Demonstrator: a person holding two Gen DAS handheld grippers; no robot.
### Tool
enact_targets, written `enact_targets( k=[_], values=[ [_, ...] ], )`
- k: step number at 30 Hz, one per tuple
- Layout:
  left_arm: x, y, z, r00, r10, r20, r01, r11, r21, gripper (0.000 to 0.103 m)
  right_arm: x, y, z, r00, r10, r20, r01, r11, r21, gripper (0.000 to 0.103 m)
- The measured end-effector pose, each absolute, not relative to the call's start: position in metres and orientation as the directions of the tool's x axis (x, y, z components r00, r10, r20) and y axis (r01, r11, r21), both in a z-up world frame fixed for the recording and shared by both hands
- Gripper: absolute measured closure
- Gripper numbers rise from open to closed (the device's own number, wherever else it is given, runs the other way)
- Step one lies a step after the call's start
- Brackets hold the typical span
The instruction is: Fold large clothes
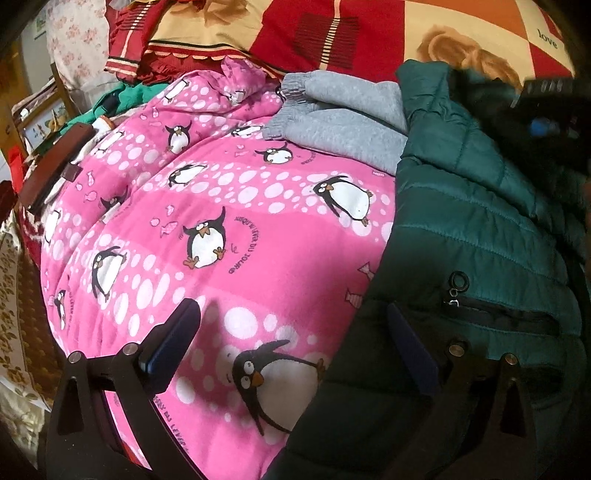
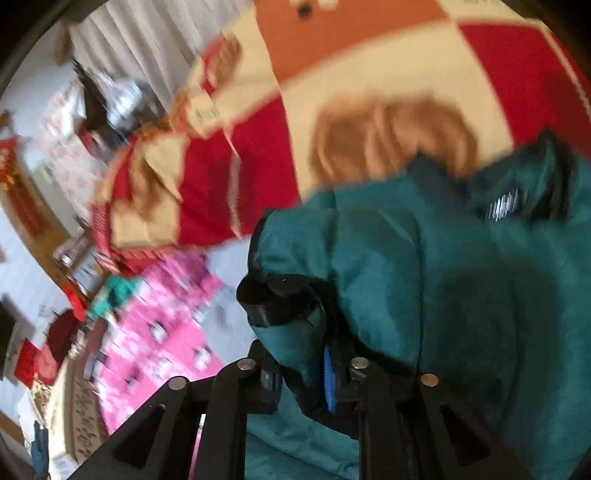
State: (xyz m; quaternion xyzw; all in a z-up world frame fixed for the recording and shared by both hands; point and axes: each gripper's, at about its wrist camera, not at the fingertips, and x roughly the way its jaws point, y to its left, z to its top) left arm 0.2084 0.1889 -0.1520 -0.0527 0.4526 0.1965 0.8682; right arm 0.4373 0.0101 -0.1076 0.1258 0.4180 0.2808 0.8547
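Note:
A dark green quilted jacket (image 1: pixel 480 229) lies on the right side of the bed, overlapping a pink penguin-print fleece (image 1: pixel 221 221). My left gripper (image 1: pixel 291 308) hangs open and wide above the line where the jacket's edge meets the fleece, with nothing between its fingers. In the blurred right wrist view, my right gripper (image 2: pixel 301 380) is shut on a fold of the jacket's sleeve (image 2: pixel 306 347), close behind its black cuff (image 2: pixel 280 299). The rest of the jacket (image 2: pixel 443 277) spreads out ahead and to the right.
A grey garment (image 1: pixel 343 122) lies beyond the fleece, beside the jacket's collar. The red, cream and orange bedcover (image 1: pixel 369 33) fills the background. A brown wooden piece (image 1: pixel 55 166) and clutter line the bed's left edge. A blurred black shape (image 1: pixel 546 110) hovers over the jacket's top right.

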Motion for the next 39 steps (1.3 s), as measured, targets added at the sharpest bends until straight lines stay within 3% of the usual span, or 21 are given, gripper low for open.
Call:
enact_targets(
  k=[6, 11, 16, 19, 23, 27, 30, 33, 34, 37, 38, 39],
  values=[
    [0.209, 0.188, -0.152, 0.511, 0.296, -0.807, -0.389, 0.917, 0.090, 0.002, 0.418, -0.009, -0.108, 0.469, 0.648, -0.600, -0.370, 0.761, 0.533, 0.034],
    [0.210, 0.188, -0.153, 0.507, 0.298, -0.808, -0.384, 0.918, 0.097, 0.002, 0.379, -0.063, -0.086, 0.495, 0.652, -0.575, -0.384, 0.758, 0.528, 0.033],
    [0.208, 0.181, -0.130, 0.587, 0.235, -0.775, -0.312, 0.949, 0.051, 0.003, 0.336, -0.153, -0.091, 0.652, 0.348, -0.674, -0.196, 0.936, 0.293, 0.033],
    [0.229, 0.170, -0.098, 0.667, 0.121, -0.735, -0.203, 0.979, -0.024, 0.003, 0.319, -0.210, -0.104, 0.675, 0.251, -0.694, -0.081, 0.960, 0.268, 0.033],
    [0.305, 0.135, -0.069, 0.708, -0.113, -0.697, 0.001, 0.987, -0.159, 0.003, 0.305, -0.275, -0.119, 0.688, 0.226, -0.690, 0.039, 0.937, 0.346, 0.033],
    [0.373, 0.110, -0.081, 0.646, -0.212, -0.734, 0.061, 0.972, -0.227, 0.003, 0.306, -0.305, -0.120, 0.702, 0.209, -0.681, 0.078, 0.928, 0.365, 0.033],
    [0.398, 0.098, -0.103, 0.578, -0.218, -0.786, 0.063, 0.973, -0.224, 0.024, 0.325, -0.316, -0.110, 0.723, 0.210, -0.658, 0.079, 0.921, 0.381, 0.033],
    [0.396, 0.100, -0.107, 0.600, -0.210, -0.772, 0.039, 0.971, -0.234, 0.066, 0.361, -0.319, -0.107, 0.711, 0.275, -0.648, 0.046, 0.900, 0.433, 0.033],
    [0.394, 0.103, -0.104, 0.613, -0.207, -0.763, 0.033, 0.971, -0.238, 0.087, 0.377, -0.316, -0.111, 0.695, 0.315, -0.647, 0.036, 0.883, 0.468, 0.033],
    [0.383, 0.110, -0.091, 0.649, -0.220, -0.728, 0.051, 0.968, -0.247, 0.092, 0.408, -0.309, -0.125, 0.654, 0.371, -0.659, 0.056, 0.845, 0.531, 0.034],
    [0.378, 0.115, -0.083, 0.672, -0.216, -0.708, 0.058, 0.969, -0.241, 0.092, 0.413, -0.303, -0.126, 0.643, 0.379, -0.665, 0.055, 0.844, 0.533, 0.046],
    [0.373, 0.121, -0.075, 0.694, -0.210, -0.689, 0.061, 0.970, -0.234, 0.092, 0.415, -0.294, -0.123, 0.639, 0.374, -0.673, 0.043, 0.856, 0.516, 0.047]
  ],
)
